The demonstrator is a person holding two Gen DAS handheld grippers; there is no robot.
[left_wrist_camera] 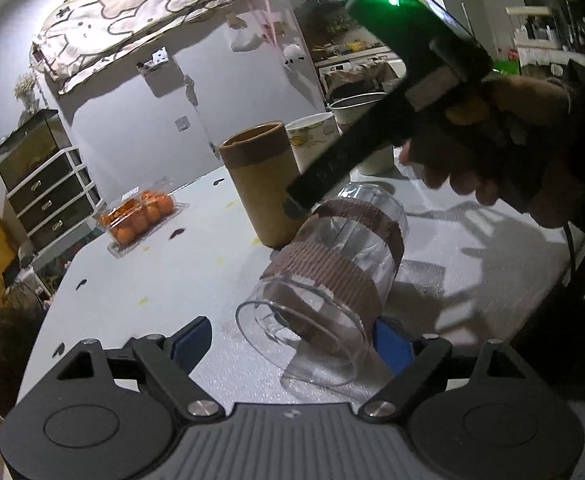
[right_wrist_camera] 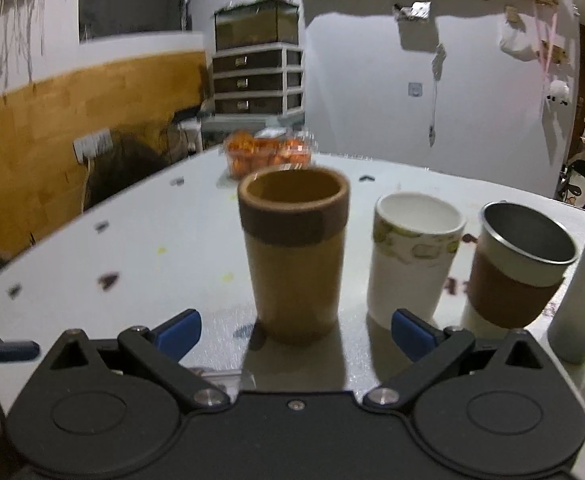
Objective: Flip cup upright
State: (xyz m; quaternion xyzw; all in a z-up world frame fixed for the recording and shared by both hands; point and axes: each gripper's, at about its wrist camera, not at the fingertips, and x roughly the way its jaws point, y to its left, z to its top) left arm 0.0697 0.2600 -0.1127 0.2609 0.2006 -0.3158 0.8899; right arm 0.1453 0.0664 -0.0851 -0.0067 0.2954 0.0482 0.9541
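Note:
A clear glass cup (left_wrist_camera: pixel 328 280) with two brown corrugated bands lies on its side on the white table (left_wrist_camera: pixel 152 280), its mouth toward my left gripper (left_wrist_camera: pixel 292 344). The left gripper is open, its blue pads either side of the cup's rim; the right pad (left_wrist_camera: pixel 392 344) is close against the glass. My right gripper (right_wrist_camera: pixel 296 332) is open and empty, just in front of an upright brown cup (right_wrist_camera: pixel 296 256). From the left wrist view the right gripper body (left_wrist_camera: pixel 392 92) hangs above the lying cup.
Upright in a row: the brown cup (left_wrist_camera: pixel 260 184), a white patterned paper cup (right_wrist_camera: pixel 412 256), a metal cup with a brown sleeve (right_wrist_camera: pixel 520 264), a grey cup (right_wrist_camera: pixel 584 296). A clear box of oranges (left_wrist_camera: pixel 140 220) sits farther back. A drawer unit (right_wrist_camera: pixel 258 80) stands past the table.

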